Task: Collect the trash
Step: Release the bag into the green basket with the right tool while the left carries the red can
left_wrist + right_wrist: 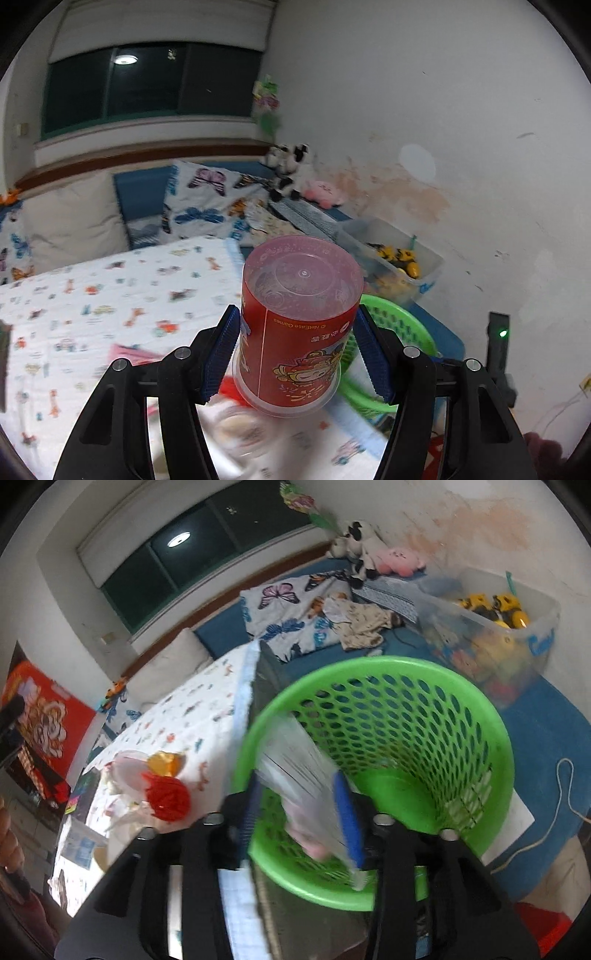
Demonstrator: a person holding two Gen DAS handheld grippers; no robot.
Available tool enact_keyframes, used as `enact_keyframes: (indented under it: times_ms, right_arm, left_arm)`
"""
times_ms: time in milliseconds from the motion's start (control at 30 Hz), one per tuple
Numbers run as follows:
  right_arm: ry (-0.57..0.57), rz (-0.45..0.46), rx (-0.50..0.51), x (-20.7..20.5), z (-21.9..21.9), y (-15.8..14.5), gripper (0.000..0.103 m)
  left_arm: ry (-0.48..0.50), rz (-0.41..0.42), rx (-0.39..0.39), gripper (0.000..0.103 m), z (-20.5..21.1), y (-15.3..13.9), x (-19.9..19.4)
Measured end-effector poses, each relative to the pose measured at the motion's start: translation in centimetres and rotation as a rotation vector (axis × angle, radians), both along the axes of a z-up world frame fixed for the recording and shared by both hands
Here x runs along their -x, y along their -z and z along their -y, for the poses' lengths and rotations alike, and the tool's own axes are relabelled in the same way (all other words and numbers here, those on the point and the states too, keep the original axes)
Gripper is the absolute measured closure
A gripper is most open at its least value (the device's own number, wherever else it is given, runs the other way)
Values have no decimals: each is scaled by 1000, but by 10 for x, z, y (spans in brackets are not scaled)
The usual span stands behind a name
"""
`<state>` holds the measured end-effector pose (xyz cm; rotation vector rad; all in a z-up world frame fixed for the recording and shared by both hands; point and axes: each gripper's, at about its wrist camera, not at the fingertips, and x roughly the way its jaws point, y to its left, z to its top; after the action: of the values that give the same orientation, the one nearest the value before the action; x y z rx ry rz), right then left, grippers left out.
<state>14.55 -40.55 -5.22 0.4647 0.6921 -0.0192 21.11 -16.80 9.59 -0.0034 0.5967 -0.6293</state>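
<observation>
Left gripper (295,347): holds a red cup (295,325) upside down.
Right gripper (303,812): partly open over the green basket (476,716), a blurry wrapper (295,768) between its pads.

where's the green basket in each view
Left wrist view: the green basket is right of centre and low, mostly hidden behind the red cup held in the left gripper.
Right wrist view: the basket fills the centre and lower right, its open mouth facing the camera, with blurred trash between the right gripper jaws above it.
Shared landmark: the clear toy bin by the wall.
</observation>
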Motion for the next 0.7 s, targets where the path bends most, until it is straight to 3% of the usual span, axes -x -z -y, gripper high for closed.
enact_keyframes:
  times_ms: [133, 267, 700]
  right_arm:
    - [16, -11, 7, 2, 10, 6, 41]
    - [40, -8, 29, 13, 20, 7, 35]
    - [114, 6, 90, 45, 39, 13, 28]
  left_arm:
    - [47, -20, -15, 42, 35, 13, -8]
    - [101, -51, -30, 42, 71, 30, -14]
    - [222, -156, -128, 42, 171, 95, -36]
